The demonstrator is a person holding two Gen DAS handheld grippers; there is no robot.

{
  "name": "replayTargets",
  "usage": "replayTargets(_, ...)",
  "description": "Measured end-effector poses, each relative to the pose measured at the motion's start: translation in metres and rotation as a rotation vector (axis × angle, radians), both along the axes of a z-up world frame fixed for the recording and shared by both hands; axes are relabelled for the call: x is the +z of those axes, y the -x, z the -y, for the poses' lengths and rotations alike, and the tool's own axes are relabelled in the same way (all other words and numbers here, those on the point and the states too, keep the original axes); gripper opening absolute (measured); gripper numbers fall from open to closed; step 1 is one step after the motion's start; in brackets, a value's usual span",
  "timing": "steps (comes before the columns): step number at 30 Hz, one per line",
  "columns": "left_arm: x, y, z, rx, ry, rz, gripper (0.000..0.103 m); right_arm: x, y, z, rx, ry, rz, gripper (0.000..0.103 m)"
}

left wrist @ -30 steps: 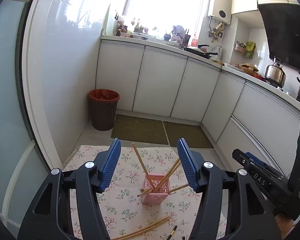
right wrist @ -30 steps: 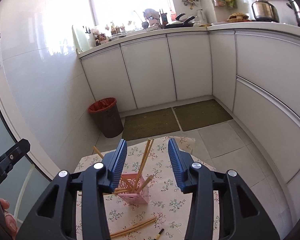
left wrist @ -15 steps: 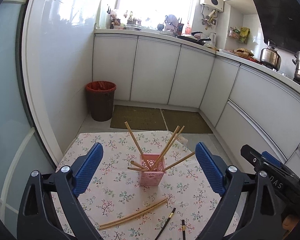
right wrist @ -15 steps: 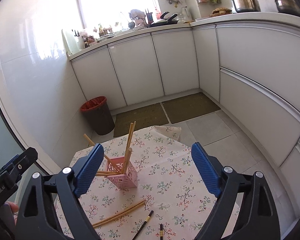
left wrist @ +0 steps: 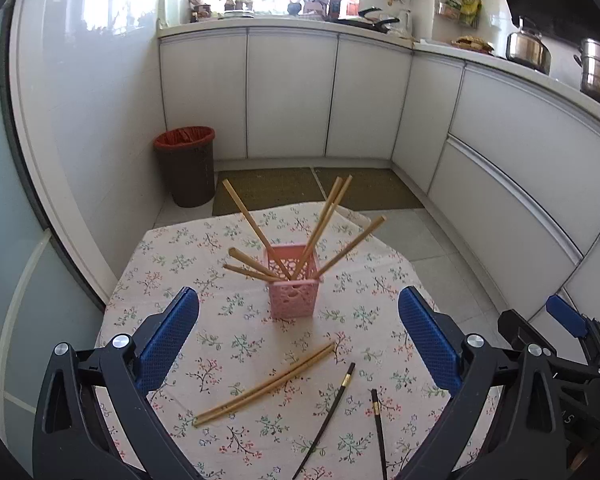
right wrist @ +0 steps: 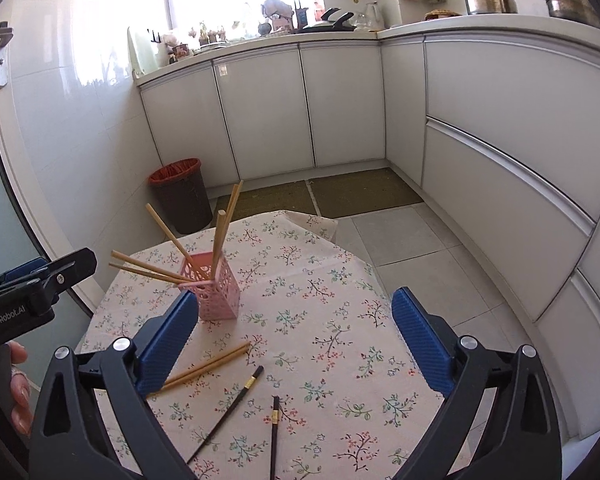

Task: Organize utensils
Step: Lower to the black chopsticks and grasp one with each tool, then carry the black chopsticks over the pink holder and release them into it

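Left wrist: wooden chopsticks (left wrist: 266, 385) lie between, below open left gripper (left wrist: 298, 330).

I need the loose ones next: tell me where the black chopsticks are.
In the left wrist view, the black chopsticks lie on the flowered tablecloth, right of the loose wooden pair, nearer than the pink holder.

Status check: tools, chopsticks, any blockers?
Both tools, left and right, just opened, empty. Four chopsticks loose on cloth; six in pink basket. Nothing blocking.
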State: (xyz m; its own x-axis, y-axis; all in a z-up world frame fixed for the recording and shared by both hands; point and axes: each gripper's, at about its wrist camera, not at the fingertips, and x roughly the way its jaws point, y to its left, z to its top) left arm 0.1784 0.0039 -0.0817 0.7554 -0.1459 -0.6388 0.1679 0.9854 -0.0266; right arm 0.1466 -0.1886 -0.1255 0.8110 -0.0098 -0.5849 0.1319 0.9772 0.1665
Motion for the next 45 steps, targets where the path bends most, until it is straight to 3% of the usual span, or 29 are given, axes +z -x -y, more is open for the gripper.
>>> replayTargets(6, -0.054, -0.017, 0.034, -0.130, -0.093, -0.193, 0.096, -0.049, 0.019, 0.022, -0.056, -0.023, -0.135, 0.095)
replayTargets(9, -0.096, -0.034, 0.050, -0.188, -0.141, -0.341, 0.096, -0.089, 0.028, 0.038, -0.101, -0.083, -0.277, 0.095)
replayTargets(12, -0.134, -0.050, 0.066, -0.211, -0.227, -0.437, 0.092, -0.123, 0.027, 0.049, -0.110, -0.137, -0.433, 0.094)
replayTargets(15, -0.166, -0.066, 0.077, -0.215, -0.258, -0.522, 0.080, -0.143, 0.029, 0.051, -0.091, -0.131, -0.498, 0.094)
replayTargets(17, -0.183, -0.077, 0.080, -0.215, -0.248, -0.576, 0.064, -0.149, 0.030, 0.048, -0.070, -0.115, -0.515, 0.094)
replayTargets(20, -0.203, -0.087, 0.083, -0.204, -0.250, -0.631, 0.050, -0.153, 0.030, 0.043, -0.035, -0.096, -0.537, 0.094)
replayTargets(23, -0.217, -0.090, 0.083, -0.208, -0.284, -0.648, 0.038, -0.156, 0.026, 0.039, -0.012, -0.098, -0.558, 0.094)
replayTargets(26, -0.223, -0.090, 0.077, -0.222, -0.267, -0.648, 0.028, -0.158, 0.021, 0.036, 0.004, -0.114, -0.581, 0.094)
replayTargets(27, -0.222, -0.089, 0.077, -0.232, -0.274, -0.643, 0.021, -0.159, 0.019, 0.034, 0.010, -0.116, -0.588, 0.094)
replayTargets(28, -0.222, -0.087, 0.077, -0.244, -0.282, -0.642, 0.007, -0.159, 0.017, 0.032, 0.016, -0.114, -0.593, 0.094)
replayTargets(34, -0.211, -0.069, 0.073, -0.255, -0.294, -0.601, 0.006, -0.160, 0.000, 0.016, 0.045, -0.078, -0.603, 0.094)
replayTargets(39, -0.173, -0.051, 0.053, -0.243, -0.248, -0.531, 0.006, -0.167, -0.022, -0.001, 0.061, -0.102, -0.633, 0.094)
replayTargets(45, -0.115, -0.024, 0.045, -0.213, -0.268, -0.372, 0.006, -0.184, -0.062, -0.034, 0.105, -0.095, -0.696, 0.092)
